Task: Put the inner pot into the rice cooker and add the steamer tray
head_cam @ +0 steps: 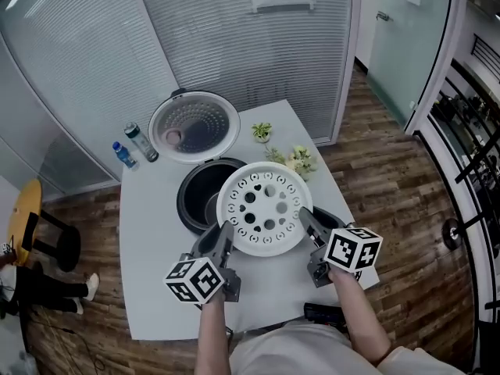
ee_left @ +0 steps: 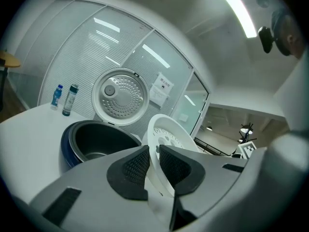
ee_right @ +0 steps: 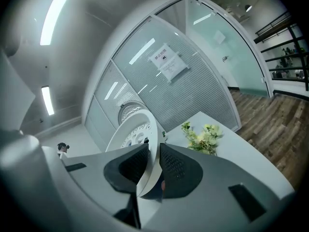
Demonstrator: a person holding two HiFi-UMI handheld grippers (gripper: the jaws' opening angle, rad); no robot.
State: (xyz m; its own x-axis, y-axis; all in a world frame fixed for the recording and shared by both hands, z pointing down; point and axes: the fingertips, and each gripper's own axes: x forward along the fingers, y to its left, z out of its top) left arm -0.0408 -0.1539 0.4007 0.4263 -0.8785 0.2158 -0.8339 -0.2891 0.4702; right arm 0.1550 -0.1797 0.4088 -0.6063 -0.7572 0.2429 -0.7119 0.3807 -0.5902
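The left claw [head_cam: 222,237] and the right claw [head_cam: 305,220] are each closed on opposite edges of the white steamer tray [head_cam: 264,208], which hangs between them above the worktop [head_cam: 148,287]. Just beyond the left claw stands the open rice cooker [head_cam: 191,198]. The tray hides its right side, and its dark inside is only half seen.

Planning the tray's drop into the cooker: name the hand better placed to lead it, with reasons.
Left, narrowly. Both claws are shut on the steamer tray, left claw at its near-left rim, right claw at its near-right. The open rice cooker lies left of the tray, on the left claw's side.
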